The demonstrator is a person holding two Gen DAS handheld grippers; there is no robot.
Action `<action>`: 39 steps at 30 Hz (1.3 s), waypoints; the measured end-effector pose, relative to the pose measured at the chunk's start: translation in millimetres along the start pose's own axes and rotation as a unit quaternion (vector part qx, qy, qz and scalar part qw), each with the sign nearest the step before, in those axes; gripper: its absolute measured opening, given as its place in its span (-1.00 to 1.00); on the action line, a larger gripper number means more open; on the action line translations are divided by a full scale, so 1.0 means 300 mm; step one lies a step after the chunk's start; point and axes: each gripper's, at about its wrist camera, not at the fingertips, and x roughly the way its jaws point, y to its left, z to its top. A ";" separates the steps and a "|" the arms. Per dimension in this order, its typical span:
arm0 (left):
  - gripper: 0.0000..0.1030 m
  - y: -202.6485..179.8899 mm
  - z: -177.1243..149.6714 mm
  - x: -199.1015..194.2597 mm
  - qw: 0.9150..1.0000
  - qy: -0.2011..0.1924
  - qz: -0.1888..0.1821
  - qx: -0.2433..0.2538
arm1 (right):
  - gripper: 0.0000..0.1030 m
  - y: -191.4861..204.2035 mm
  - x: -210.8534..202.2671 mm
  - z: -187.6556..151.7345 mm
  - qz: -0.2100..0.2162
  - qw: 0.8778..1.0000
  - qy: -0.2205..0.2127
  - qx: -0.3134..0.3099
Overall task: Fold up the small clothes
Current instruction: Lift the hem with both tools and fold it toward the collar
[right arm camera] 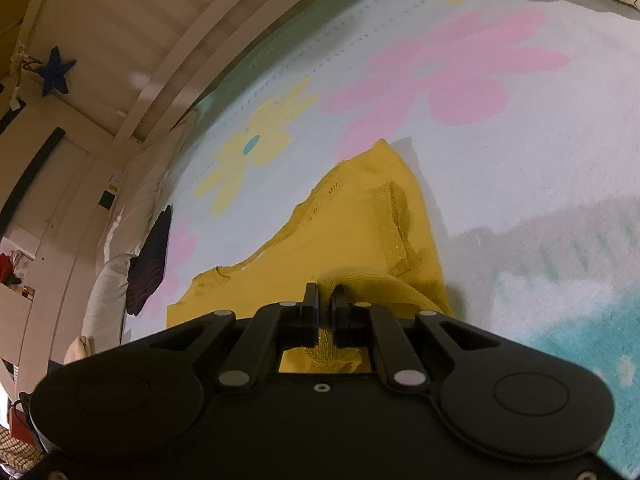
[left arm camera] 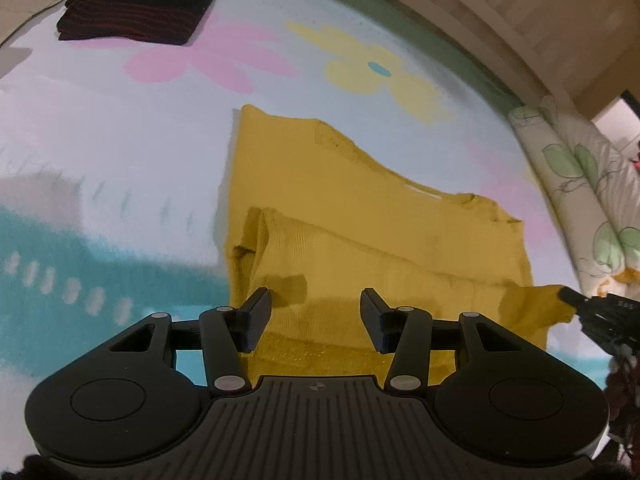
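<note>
On the flowered blanket (left arm camera: 120, 152), the right gripper (right arm camera: 325, 312) pinches the yellow garment (left arm camera: 360, 220); the left gripper (left arm camera: 316, 316) gapes apart above it.

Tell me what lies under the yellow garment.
The yellow garment lies on a flowered blanket with pink and yellow blooms. Whatever of the pattern sits beneath it is covered. The right tongs pinch its near edge; the left tongs stand open above it.

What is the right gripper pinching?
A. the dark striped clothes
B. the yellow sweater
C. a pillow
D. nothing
B: in the right wrist view the right gripper has its jaws closed on a fold of the yellow sweater, while the dark striped clothes lie folded far off on the flowered blanket.
</note>
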 end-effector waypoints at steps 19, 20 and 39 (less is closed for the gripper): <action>-0.93 0.041 0.001 0.004 1.000 0.003 -0.005 -0.015 | -0.74 0.001 -0.007 -0.009 0.002 1.000 0.003 -0.001; -0.93 0.044 0.002 0.000 1.000 -0.001 -0.008 -0.019 | -0.74 0.001 -0.008 -0.009 0.003 1.000 0.003 -0.001; -0.93 0.023 0.214 -0.026 0.984 -0.127 -0.072 -0.101 | -0.74 0.006 0.030 0.091 0.032 0.998 -0.034 0.035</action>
